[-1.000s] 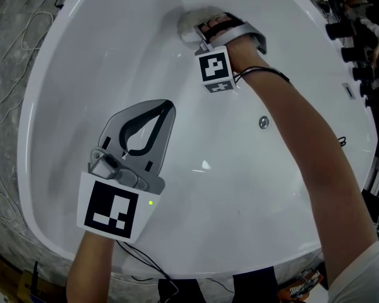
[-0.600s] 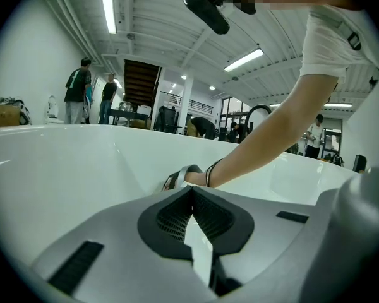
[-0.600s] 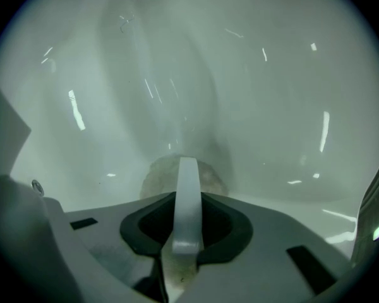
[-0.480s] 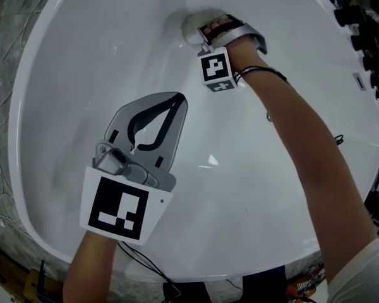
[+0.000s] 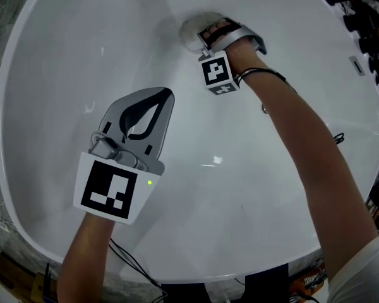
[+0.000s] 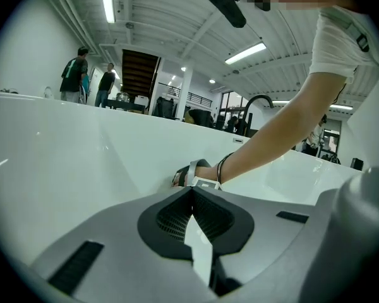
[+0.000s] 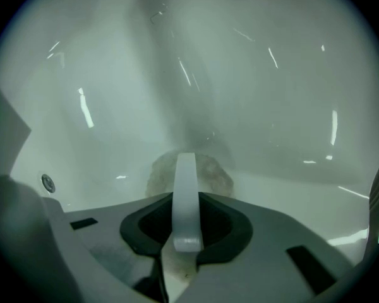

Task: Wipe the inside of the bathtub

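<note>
The white bathtub (image 5: 284, 232) fills nearly the whole head view, its glossy inner wall curving around and beyond both sets of fingers. The person's right forearm (image 5: 309, 163) reaches diagonally across the basin, with a dark band at the wrist. The left gripper (image 5: 163, 97) hangs over the tub floor, well short of the right one; in the left gripper view its fingers (image 6: 177, 201) are pressed together tip to tip with nothing between them, and the right hand shows straight ahead of them against the far wall. The right gripper (image 5: 204, 34) is up at the curved corner of the tub wall, its fingers (image 7: 145, 210) pinching a white strap (image 7: 186, 194) that runs up between them. Just past those fingertips sits a rounded, greyish scrubbing pad (image 7: 215, 177), touching the tub wall (from above it shows as a pale lump (image 5: 191, 30) beyond the fingers). A small round metal fitting (image 5: 264, 108) is set in the tub wall beside the forearm, behind the right fingers.
</note>
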The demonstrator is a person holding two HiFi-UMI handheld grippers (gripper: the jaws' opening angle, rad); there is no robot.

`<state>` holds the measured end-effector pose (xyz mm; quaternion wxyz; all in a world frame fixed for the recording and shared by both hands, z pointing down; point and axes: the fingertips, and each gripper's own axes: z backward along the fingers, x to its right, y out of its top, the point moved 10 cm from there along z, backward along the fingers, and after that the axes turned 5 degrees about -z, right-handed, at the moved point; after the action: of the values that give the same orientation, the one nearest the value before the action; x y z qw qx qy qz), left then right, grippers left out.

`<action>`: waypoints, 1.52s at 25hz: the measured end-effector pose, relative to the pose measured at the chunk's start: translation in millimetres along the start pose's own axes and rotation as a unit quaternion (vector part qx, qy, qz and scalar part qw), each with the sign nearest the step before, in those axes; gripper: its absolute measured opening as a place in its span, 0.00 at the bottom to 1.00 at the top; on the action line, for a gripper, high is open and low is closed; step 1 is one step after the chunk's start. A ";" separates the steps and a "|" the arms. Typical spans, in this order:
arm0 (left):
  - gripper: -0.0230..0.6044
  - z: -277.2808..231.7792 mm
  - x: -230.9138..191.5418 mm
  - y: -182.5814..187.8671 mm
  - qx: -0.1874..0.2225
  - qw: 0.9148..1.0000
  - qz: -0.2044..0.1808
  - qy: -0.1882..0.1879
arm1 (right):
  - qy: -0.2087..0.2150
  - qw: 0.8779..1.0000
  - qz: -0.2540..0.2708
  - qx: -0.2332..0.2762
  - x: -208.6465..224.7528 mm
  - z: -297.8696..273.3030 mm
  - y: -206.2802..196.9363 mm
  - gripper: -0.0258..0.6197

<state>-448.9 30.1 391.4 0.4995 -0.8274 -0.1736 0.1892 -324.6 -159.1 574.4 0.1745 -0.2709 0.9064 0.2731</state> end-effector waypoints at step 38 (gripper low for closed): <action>0.06 -202.7 118.6 -37.9 -0.133 0.988 -0.073 -0.035 | 0.053 0.998 -0.024 -0.032 -178.3 46.9 -123.6 0.19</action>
<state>-251.0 -50.9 495.7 0.3912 -0.8643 -0.2749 0.1560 -103.0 -147.9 570.6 0.1244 -0.3122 0.8983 0.2831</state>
